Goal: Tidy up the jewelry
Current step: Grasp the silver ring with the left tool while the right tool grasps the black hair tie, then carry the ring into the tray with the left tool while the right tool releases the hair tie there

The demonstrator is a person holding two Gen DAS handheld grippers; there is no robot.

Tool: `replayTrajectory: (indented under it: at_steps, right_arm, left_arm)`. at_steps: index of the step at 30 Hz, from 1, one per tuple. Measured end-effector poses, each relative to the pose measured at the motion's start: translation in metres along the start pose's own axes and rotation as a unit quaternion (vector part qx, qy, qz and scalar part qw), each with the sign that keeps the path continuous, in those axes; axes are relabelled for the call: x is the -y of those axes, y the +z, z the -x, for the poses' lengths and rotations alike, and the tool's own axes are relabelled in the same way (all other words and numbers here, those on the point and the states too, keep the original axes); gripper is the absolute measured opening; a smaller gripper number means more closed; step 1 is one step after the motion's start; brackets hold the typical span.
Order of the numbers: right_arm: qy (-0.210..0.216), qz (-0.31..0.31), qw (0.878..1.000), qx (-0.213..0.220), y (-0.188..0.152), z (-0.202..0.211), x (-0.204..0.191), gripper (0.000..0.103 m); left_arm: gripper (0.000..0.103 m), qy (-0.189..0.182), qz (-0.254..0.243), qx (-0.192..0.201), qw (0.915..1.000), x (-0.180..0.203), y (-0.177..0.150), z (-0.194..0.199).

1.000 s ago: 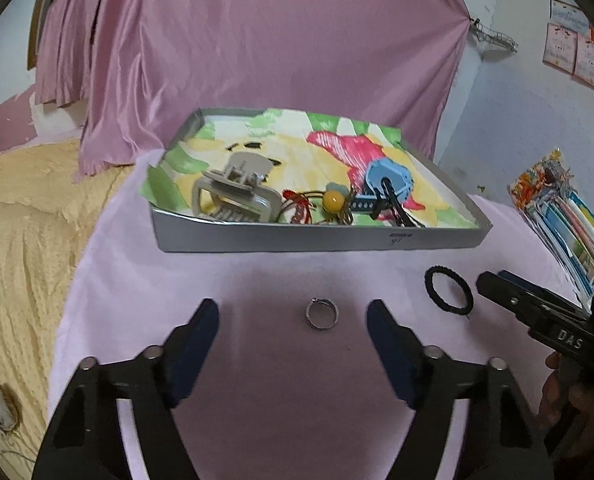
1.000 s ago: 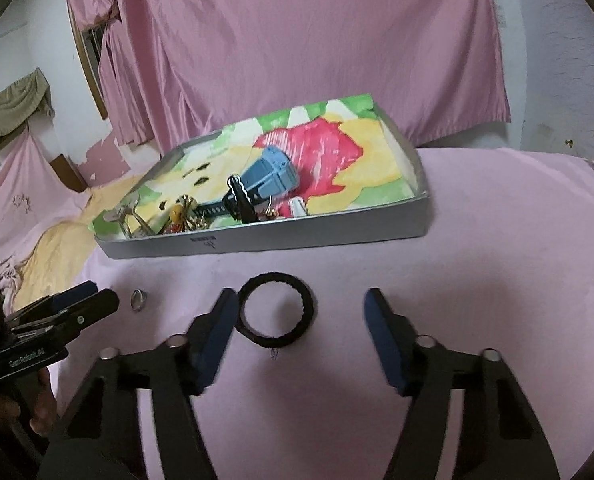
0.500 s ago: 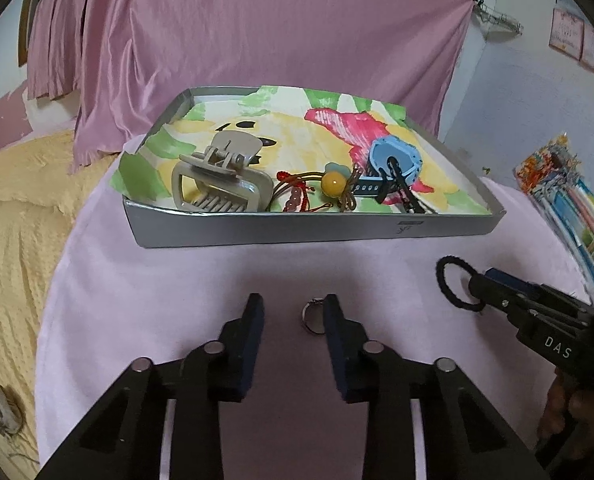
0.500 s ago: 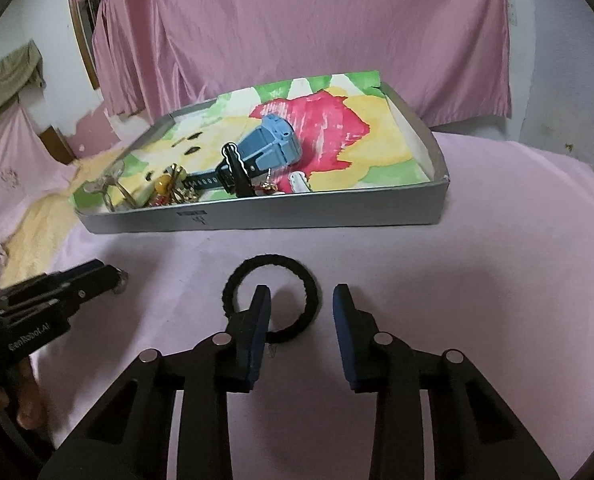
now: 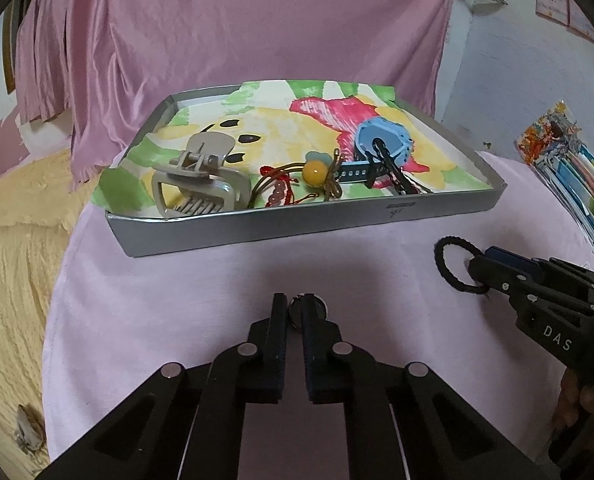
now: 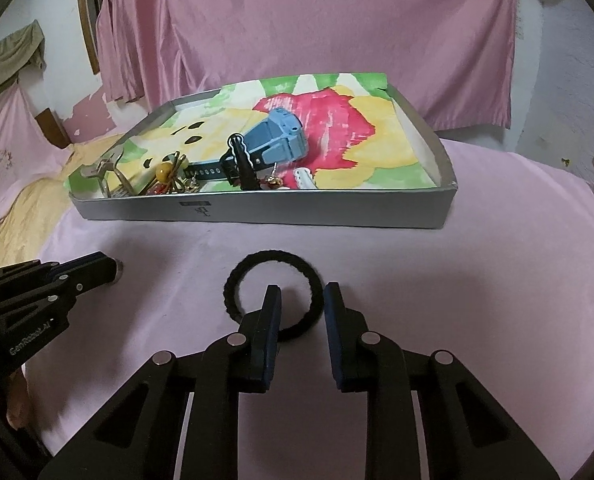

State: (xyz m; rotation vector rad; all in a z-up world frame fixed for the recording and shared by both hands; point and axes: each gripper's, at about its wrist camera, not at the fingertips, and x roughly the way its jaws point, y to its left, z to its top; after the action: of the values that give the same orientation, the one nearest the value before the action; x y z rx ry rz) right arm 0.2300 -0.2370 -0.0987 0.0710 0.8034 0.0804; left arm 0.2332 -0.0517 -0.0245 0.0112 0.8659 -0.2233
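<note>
Both grippers (image 5: pixel 295 310) (image 6: pixel 299 300) astride targets: ring (image 5: pixel 297 312) btwn jaws, hair tie (image 6: pixel 273 294).

The ring (image 5: pixel 297 309) sits between the left fingers (image 5: pixel 277 320). The hair tie (image 6: pixel 273 294) lies around one right finger (image 6: pixel 271 312). The tray (image 5: pixel 297 229) lies ahead.

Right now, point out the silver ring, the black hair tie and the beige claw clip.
silver ring (image 5: pixel 297 307): left wrist view, top edge between the jaws.
black hair tie (image 6: pixel 273 258): right wrist view, far arc.
beige claw clip (image 5: pixel 201 188): left wrist view, body.
</note>
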Motion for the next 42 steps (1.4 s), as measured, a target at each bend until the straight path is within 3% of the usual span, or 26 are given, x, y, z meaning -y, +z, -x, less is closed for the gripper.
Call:
replayTrajectory:
  at_steps: [3, 12, 22, 33, 42]
  right_arm:
    - [0.006, -0.004, 1.0, 0.0, 0.0, 0.0, 0.002, 0.006]
    - [0.047, -0.035, 0.998, 0.008, -0.004, 0.0, 0.009, 0.005]
    - [0.062, -0.04, 0.996, 0.049, 0.003, 0.017, 0.009, 0.005]
    - [0.064, -0.043, 0.991, 0.11, 0.036, 0.034, 0.018, 0.005]
    - [0.059, -0.033, 0.993, 0.1, 0.065, 0.001, 0.014, 0.005]
  left_arm:
    - [0.007, -0.004, 0.003, 0.003, 1.0, 0.0, 0.0, 0.0]
    - [0.005, -0.052, 0.043, 0.024, 0.9974, -0.009, -0.005, 0.008]
    - [0.005, -0.073, 0.064, 0.057, 0.9937, -0.013, 0.002, 0.019]
    - [0.005, -0.07, 0.073, 0.098, 0.9901, -0.014, 0.038, 0.026]
    - [0.005, -0.045, 0.078, 0.1, 0.9909, -0.005, 0.073, -0.002]
